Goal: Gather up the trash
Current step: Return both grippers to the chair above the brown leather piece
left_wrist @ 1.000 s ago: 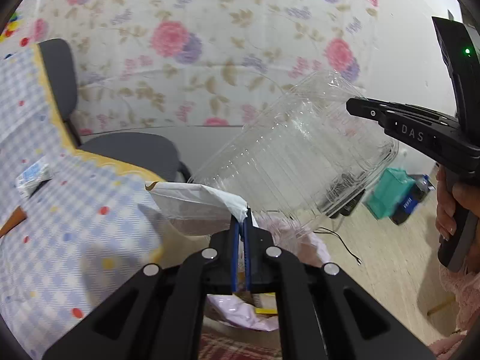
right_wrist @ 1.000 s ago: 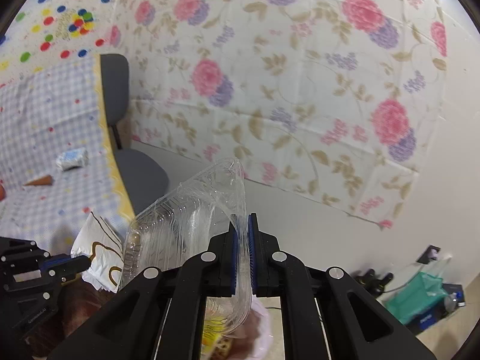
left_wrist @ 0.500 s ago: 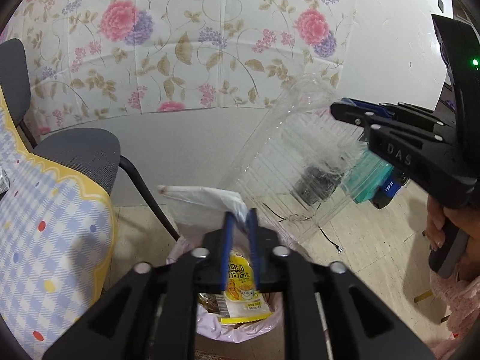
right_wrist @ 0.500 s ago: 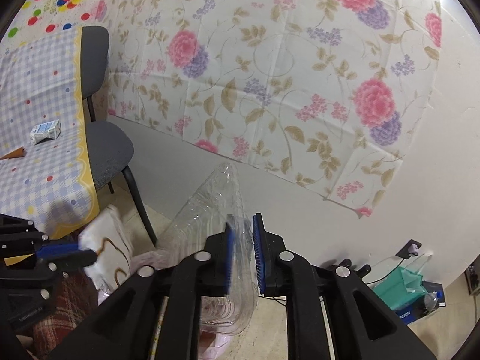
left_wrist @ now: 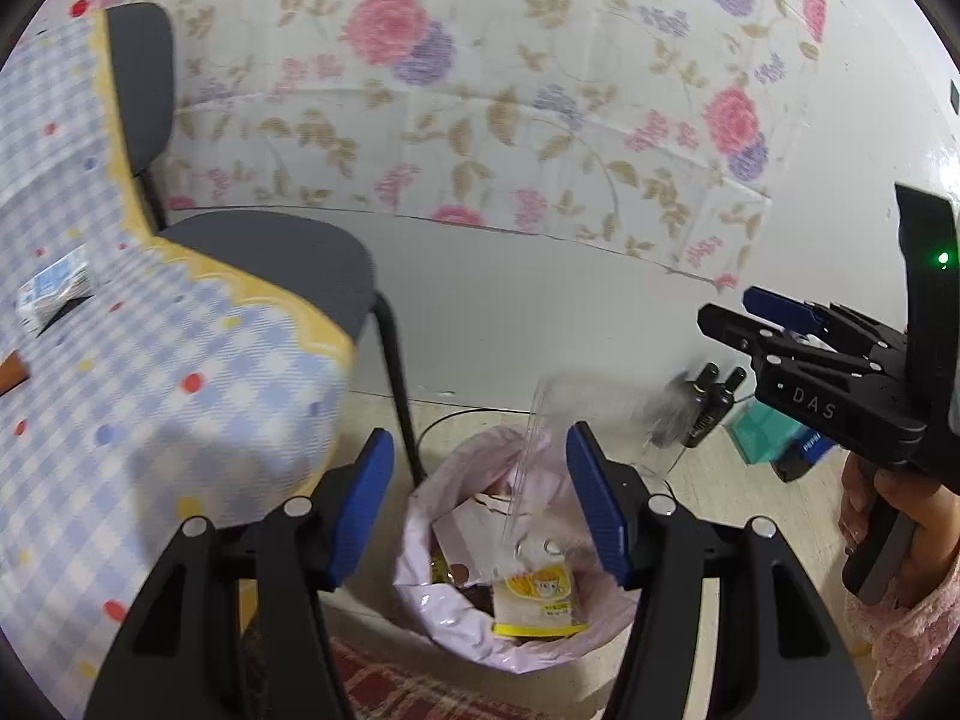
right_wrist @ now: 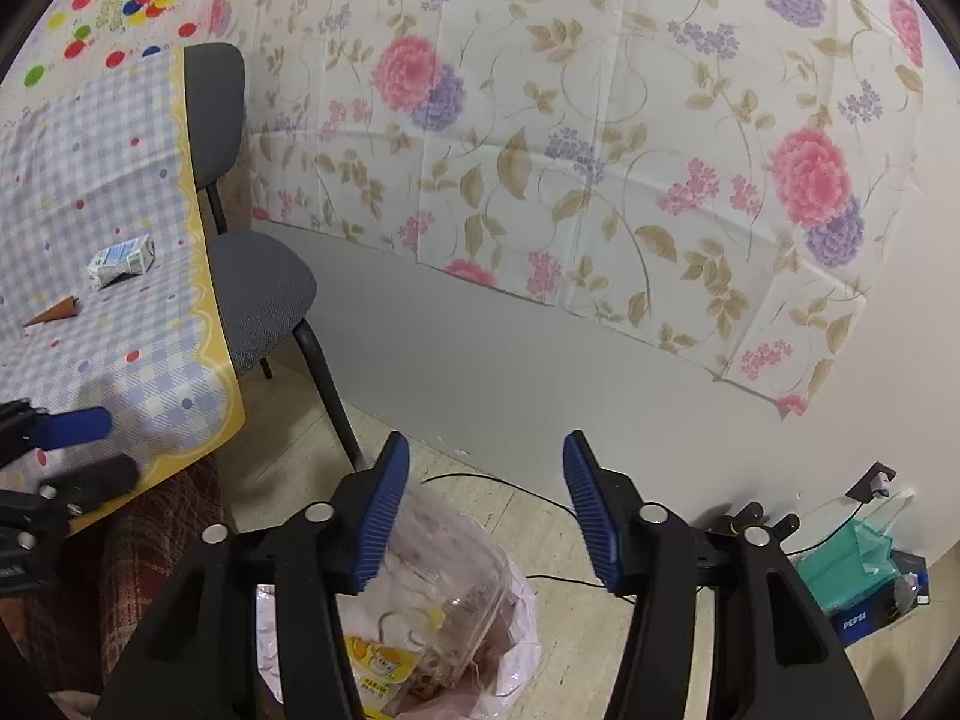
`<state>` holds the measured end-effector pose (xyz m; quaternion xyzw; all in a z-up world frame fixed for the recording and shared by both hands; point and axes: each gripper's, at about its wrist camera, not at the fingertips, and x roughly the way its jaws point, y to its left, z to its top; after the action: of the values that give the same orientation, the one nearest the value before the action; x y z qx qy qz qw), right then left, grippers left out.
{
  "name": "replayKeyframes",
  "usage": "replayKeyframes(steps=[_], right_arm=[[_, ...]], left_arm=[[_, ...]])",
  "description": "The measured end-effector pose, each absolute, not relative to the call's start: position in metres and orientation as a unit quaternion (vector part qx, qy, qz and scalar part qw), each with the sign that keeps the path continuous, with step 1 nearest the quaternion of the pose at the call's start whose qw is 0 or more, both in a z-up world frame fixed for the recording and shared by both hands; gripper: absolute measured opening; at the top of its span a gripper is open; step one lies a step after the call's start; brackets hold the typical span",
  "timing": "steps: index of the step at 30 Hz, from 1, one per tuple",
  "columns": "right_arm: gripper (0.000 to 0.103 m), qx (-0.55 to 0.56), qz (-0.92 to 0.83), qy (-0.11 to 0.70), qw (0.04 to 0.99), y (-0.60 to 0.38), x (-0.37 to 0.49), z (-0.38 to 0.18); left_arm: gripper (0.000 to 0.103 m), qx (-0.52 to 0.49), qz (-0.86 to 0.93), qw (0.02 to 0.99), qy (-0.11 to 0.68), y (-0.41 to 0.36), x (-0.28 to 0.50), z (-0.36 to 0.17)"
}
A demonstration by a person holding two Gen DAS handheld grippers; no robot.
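Trash bag on the floor, just right of the table corner, before the wall. In the bag: a clear plastic container tilted at the mouth, a snack packet below it. Chair behind the table edge, left of the bag. On the table: small carton, cone just before it. Box and bottles by the wall, right of the bag.

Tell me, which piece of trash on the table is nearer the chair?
The small white and blue carton. It lies closer to the grey chair than the brown cone, which sits further along the checked tablecloth, away from the chair.
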<state>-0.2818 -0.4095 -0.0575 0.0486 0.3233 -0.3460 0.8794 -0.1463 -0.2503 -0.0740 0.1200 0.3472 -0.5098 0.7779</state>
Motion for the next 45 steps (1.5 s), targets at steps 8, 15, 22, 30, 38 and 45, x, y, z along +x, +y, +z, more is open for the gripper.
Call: replayKeyframes(steps=[8,15,22,30,38,45], right_arm=[[0.058,0.065,-0.304,0.306,0.9,-0.391,-0.273,-0.043],[0.058,0.075,-0.252,0.289,0.92,-0.37,-0.256,-0.027],[0.058,0.07,-0.192,0.298,0.932,-0.344,-0.214,-0.031],[0.058,0.056,-0.14,0.299,0.942,-0.321,-0.147,-0.032],[0.058,0.047,-0.114,0.29,0.949,-0.32,-0.073,-0.025],[0.059,0.055,-0.1,0.298,0.948,-0.327,-0.007,-0.029]], left_arm=[[0.059,0.096,-0.465,0.818,0.326,-0.212,-0.128,-0.053],[0.062,0.095,-0.417,0.849,0.31,-0.184,-0.116,-0.044],[0.066,0.086,-0.361,0.869,0.326,-0.147,-0.093,-0.051],[0.066,0.067,-0.275,0.899,0.333,-0.104,-0.046,-0.048],[0.072,0.043,-0.197,0.92,0.337,-0.081,0.017,-0.044],[0.078,0.04,-0.147,0.92,0.362,-0.093,0.077,-0.057]])
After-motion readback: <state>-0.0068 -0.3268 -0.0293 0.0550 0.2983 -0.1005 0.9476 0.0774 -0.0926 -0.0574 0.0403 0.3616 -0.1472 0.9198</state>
